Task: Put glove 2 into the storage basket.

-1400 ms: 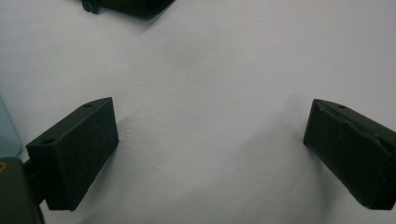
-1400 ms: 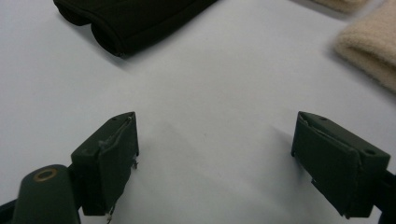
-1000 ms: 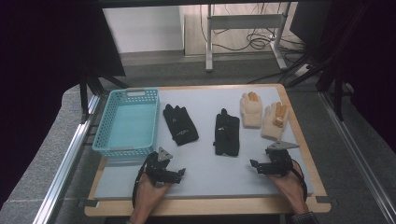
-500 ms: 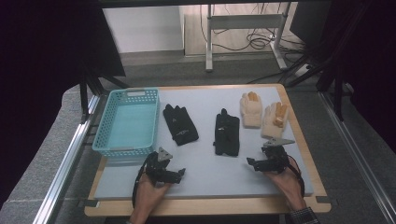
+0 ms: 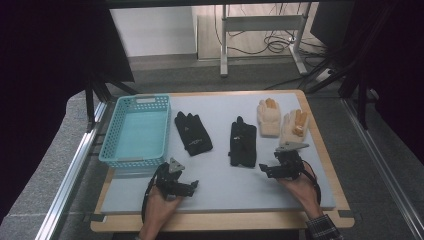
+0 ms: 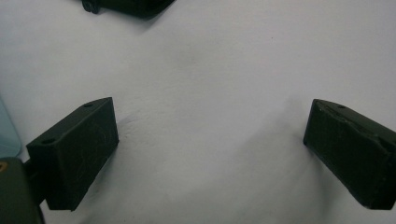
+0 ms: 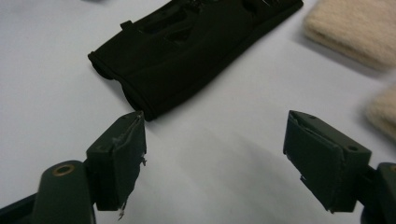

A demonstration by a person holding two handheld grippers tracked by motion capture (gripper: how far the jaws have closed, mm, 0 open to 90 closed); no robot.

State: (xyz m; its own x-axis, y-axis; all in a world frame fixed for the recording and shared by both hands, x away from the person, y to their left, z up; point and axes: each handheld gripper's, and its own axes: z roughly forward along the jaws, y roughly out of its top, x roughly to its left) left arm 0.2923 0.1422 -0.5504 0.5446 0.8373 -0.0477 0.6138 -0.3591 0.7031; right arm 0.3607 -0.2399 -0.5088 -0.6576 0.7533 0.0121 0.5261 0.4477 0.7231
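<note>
Left gripper [image 5: 192,186]: parked on the grey mat [image 5: 220,185] near the front edge, unmoved since a second ago, jaws wide, nothing between.

Black glove [image 5: 243,142], mid-mat: flat, long axis front to back, fingers pointing away, cuff toward the person.

Right gripper [image 5: 266,170]: now nearer that cuff than a second ago, jaws wide though just narrowing slightly, still empty. Likely start of a pick-up.

Blue basket [image 5: 114,150]: far left.
</note>
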